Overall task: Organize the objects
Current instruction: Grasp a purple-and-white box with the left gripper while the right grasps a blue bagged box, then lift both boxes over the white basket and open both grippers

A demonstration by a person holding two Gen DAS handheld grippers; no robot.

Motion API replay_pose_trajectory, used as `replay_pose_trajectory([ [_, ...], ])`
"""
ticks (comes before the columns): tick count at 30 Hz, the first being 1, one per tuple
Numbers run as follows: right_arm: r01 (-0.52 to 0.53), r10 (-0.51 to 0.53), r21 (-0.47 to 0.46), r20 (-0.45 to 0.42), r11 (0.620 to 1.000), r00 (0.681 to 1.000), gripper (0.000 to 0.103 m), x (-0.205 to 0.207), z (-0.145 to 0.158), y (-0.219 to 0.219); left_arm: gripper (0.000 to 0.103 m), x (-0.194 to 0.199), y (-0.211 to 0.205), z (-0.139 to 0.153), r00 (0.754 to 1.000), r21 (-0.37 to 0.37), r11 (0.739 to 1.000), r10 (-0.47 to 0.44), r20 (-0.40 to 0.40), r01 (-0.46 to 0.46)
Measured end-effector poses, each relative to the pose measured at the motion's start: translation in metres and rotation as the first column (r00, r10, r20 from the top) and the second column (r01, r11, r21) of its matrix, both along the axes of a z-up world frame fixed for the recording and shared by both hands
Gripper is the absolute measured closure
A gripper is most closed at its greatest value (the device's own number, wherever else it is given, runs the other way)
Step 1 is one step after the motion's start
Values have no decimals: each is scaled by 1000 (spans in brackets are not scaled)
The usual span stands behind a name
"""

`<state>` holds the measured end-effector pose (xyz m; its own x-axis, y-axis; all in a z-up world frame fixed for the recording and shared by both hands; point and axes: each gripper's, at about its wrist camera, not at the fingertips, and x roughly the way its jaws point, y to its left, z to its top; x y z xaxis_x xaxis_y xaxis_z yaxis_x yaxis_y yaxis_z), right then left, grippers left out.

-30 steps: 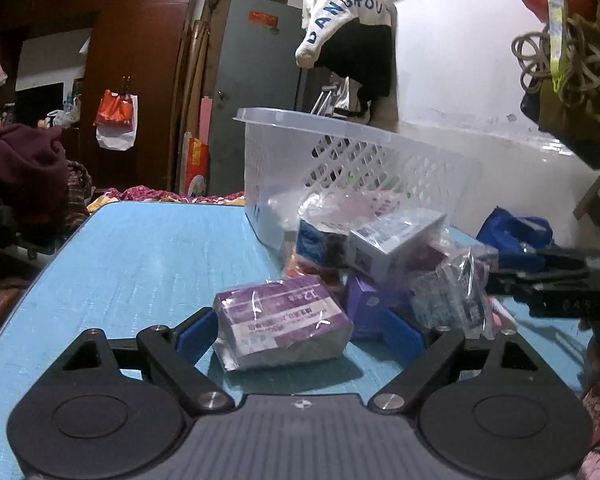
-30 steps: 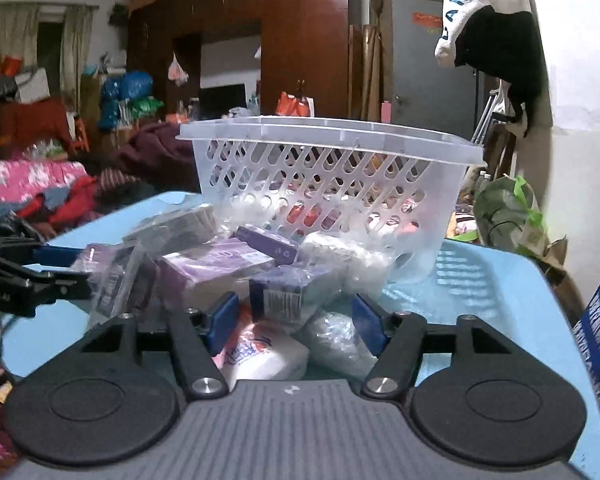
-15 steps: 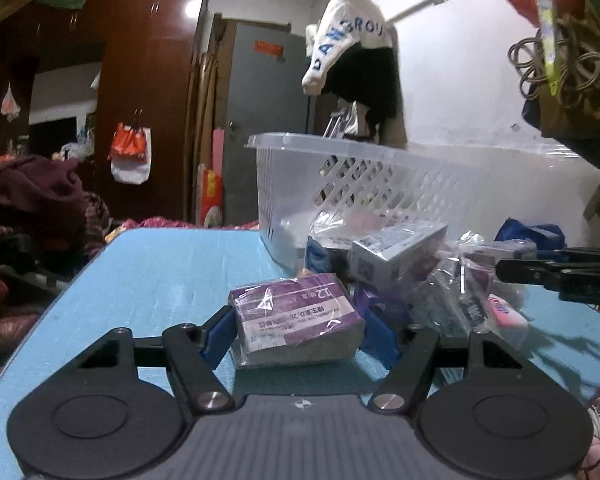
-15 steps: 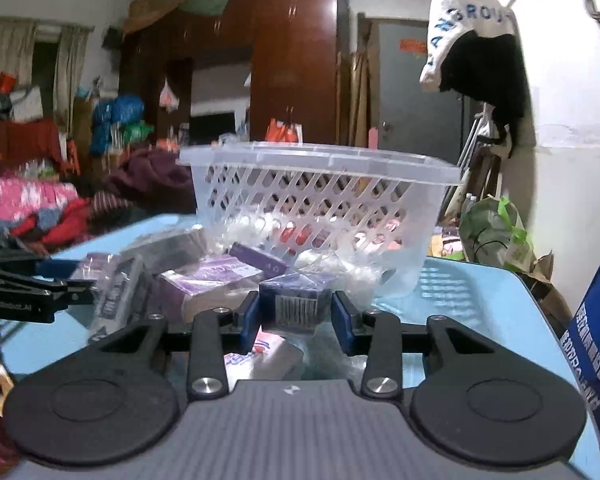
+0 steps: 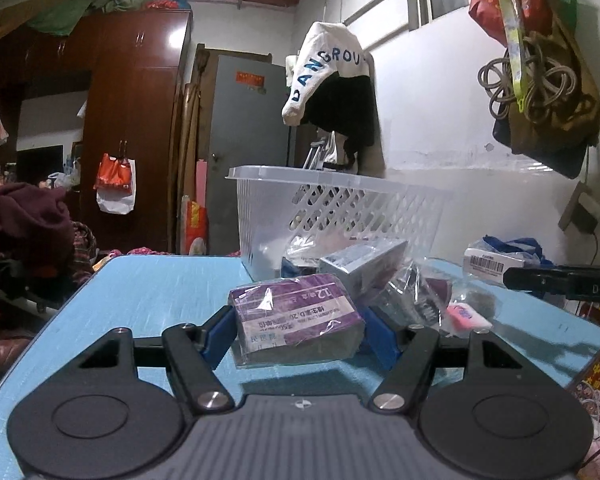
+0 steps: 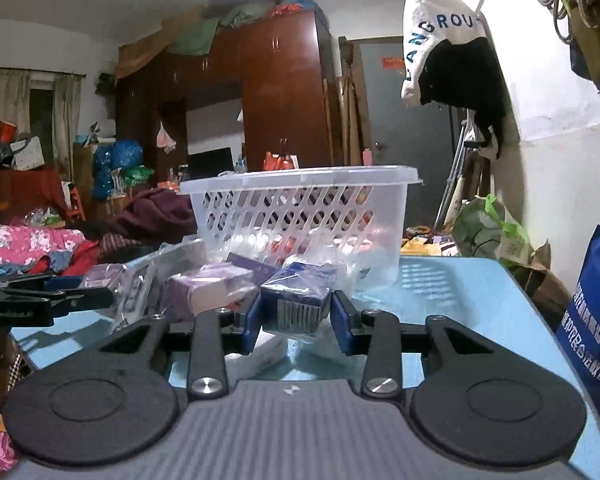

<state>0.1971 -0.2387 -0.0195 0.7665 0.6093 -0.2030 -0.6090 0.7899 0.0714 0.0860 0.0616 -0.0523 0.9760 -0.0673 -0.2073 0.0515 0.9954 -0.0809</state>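
Observation:
A purple box (image 5: 296, 316) wrapped in clear film is clamped between the blue pads of my left gripper (image 5: 298, 334), lifted a little off the blue table (image 5: 140, 300). My right gripper (image 6: 296, 318) is shut on a dark blue box (image 6: 296, 300) with a barcode, also raised above the table. Behind both stands a white lattice basket (image 5: 340, 216) (image 6: 300, 216). A heap of small boxes and plastic packets (image 5: 400, 280) (image 6: 192, 280) lies in front of it. The right gripper shows as a black bar at the right edge of the left wrist view.
A blue bag (image 6: 592, 320) stands at the table's right edge. A pink and white packet (image 5: 464, 314) lies on the table. Clothes hang on the wall (image 5: 332, 80). Piles of cloth (image 6: 28, 244) lie beyond the table's left side.
Both grippers have closed on their boxes and lifted them. The left took the purple box, the right the dark blue box. Both views have tilted upward.

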Motion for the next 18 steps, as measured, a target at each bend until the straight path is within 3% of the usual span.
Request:
replay_pose_trajectory([
  [9,-40,39,86,17,995,999,63,-6,10,-11,30,-5,4,9,999,-38,999,-31,39,33],
  [11,-77,73,101,38,992,997,63,-6,22,-9,30,0,2,26,995,-41,996,-75,64,77],
  [15,-96,90,32,151,995,984,63,11,75,17,30,42,-8,93,985,18,994,-110,136,109],
  [18,-75,83,-52,169,996,982,63,57,111,49,30,106,-16,133,991,55,993,-106,81,102],
])
